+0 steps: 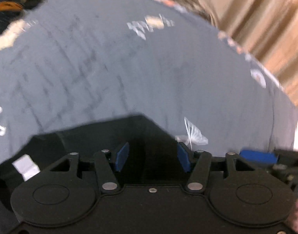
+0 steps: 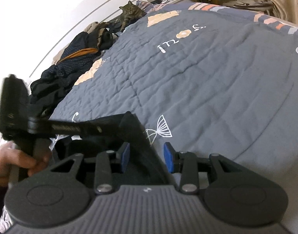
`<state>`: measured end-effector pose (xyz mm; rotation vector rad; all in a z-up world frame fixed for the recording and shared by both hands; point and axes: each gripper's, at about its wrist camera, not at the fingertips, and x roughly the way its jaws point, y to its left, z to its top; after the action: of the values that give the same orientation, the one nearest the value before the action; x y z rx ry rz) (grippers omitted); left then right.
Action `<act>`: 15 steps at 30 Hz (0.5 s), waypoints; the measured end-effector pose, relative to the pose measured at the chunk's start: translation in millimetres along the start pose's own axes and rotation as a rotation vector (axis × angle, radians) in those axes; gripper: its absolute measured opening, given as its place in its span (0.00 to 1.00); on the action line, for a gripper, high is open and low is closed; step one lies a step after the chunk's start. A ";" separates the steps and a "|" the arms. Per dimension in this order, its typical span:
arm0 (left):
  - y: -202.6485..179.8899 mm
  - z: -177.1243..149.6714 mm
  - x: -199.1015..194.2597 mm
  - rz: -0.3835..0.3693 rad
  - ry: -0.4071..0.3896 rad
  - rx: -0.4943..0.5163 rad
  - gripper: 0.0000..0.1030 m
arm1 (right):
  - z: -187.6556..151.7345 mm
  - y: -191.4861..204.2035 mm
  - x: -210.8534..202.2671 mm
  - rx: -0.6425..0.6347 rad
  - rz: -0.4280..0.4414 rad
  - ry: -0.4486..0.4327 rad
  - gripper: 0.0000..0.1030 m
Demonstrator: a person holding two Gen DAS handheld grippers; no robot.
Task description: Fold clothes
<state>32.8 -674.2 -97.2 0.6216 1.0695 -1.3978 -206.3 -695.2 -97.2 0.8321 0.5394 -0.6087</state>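
A black garment (image 1: 141, 134) lies folded near the front edge of a grey quilted bedspread (image 1: 129, 68), with a white tag (image 1: 26, 166) at its left. My left gripper (image 1: 153, 158) hovers over it with its blue pads (image 1: 122, 157) apart, not pressing the cloth; this view is blurred. In the right wrist view the same black garment (image 2: 143, 146) runs up between the blue pads, and my right gripper (image 2: 147, 159) is shut on its fold. A hand (image 2: 10, 161) holds the left tool's black body (image 2: 14, 105) at the far left.
A pile of dark clothes (image 2: 76, 64) lies along the bed's far left side, and a tabby cat (image 2: 129, 12) sits behind it by the white wall. Beige curtains (image 1: 256, 19) hang past the bed's right edge. The bedspread (image 2: 197, 81) stretches ahead.
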 end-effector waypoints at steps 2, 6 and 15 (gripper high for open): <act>-2.1 -3.0 8.4 -0.046 0.030 0.031 0.52 | 0.2 -1.0 0.5 0.003 0.001 0.001 0.36; -8.1 -4.1 11.0 -0.072 -0.017 0.067 0.17 | 1.5 -8.7 0.5 0.066 0.037 0.008 0.36; -31.6 37.9 4.1 -0.076 -0.284 0.137 0.02 | 1.9 -13.1 -2.8 0.079 0.001 -0.025 0.36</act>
<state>10.3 -713.3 -76.9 0.4664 0.7824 -1.5825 -216.8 -702.9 -101.1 0.8978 0.4944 -0.6419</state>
